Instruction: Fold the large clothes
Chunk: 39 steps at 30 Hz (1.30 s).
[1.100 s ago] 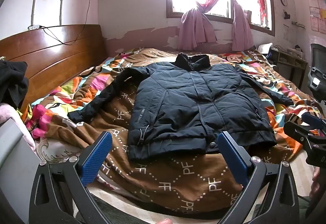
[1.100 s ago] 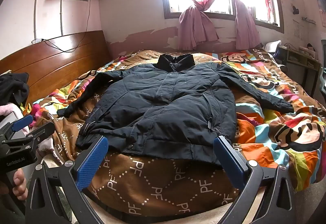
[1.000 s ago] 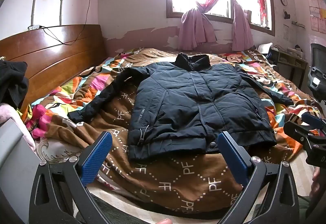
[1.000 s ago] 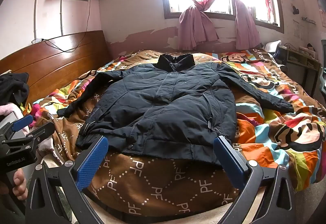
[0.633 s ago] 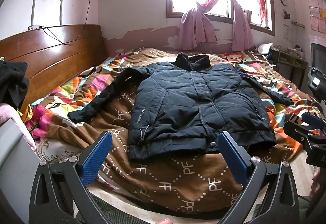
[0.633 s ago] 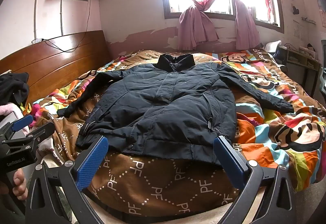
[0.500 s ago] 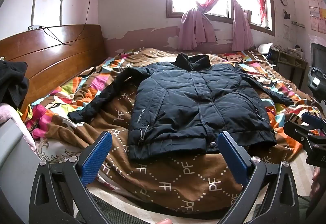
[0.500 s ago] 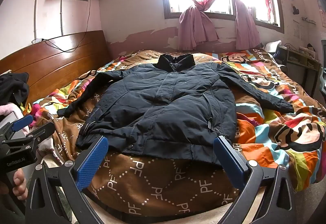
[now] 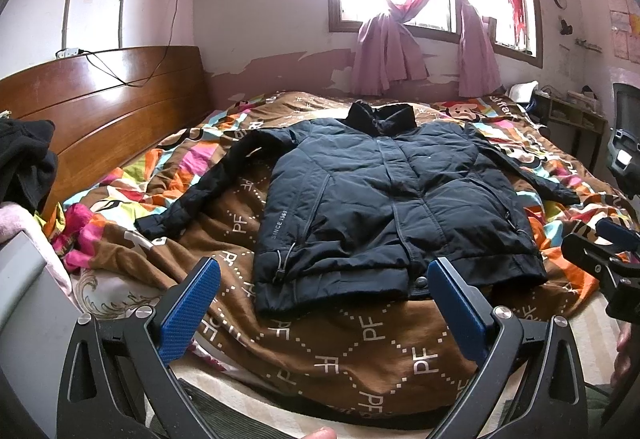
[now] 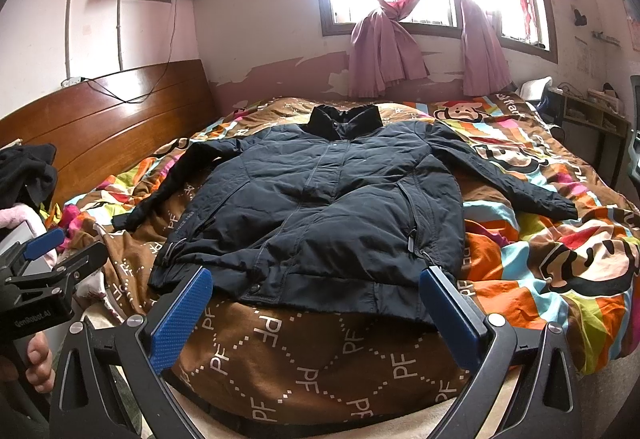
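Observation:
A large dark padded jacket [image 9: 380, 203] lies flat, front up, on the bed, collar toward the window and both sleeves spread out. It also shows in the right wrist view [image 10: 320, 211]. My left gripper [image 9: 324, 291] is open and empty, held just short of the jacket's hem near the bed's front edge. My right gripper [image 10: 316, 303] is open and empty too, in front of the hem. Each gripper shows at the edge of the other's view: the right one [image 9: 600, 251] and the left one [image 10: 52, 255].
The bed has a colourful quilt [image 10: 540, 259] and a wooden headboard [image 9: 100, 111] on the left. Dark clothes [image 9: 24, 163] are piled at the left edge. A window with pink curtains [image 9: 388, 51] is behind. A desk [image 9: 576, 119] stands at the right.

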Tool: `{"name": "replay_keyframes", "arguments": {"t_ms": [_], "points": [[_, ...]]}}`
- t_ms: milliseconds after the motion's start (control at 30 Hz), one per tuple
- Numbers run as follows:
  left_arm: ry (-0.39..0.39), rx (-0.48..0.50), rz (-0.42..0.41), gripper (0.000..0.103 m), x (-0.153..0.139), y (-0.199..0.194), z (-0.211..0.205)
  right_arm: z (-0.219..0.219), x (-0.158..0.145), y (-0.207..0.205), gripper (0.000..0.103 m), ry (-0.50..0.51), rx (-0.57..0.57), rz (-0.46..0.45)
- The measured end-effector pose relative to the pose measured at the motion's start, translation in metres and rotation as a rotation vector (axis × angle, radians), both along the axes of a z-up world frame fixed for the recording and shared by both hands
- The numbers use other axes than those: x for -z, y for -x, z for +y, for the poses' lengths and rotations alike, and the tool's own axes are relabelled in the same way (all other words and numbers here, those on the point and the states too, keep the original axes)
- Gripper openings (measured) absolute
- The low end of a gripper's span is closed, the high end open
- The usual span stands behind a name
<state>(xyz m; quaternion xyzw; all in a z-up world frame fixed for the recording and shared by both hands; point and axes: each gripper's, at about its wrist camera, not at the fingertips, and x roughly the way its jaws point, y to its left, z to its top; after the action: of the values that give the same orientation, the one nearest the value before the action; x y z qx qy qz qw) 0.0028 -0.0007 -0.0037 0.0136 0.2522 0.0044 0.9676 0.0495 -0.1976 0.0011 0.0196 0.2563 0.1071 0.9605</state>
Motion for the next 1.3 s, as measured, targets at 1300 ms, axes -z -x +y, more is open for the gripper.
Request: {"name": "replay_keyframes", "arguments": {"t_ms": [1300], "points": [[-0.086,0.229,0.159,0.101,0.001,-0.303,-0.129,-0.303,0.049,-0.212,0.103,-0.196,0.5,0.061]]}}
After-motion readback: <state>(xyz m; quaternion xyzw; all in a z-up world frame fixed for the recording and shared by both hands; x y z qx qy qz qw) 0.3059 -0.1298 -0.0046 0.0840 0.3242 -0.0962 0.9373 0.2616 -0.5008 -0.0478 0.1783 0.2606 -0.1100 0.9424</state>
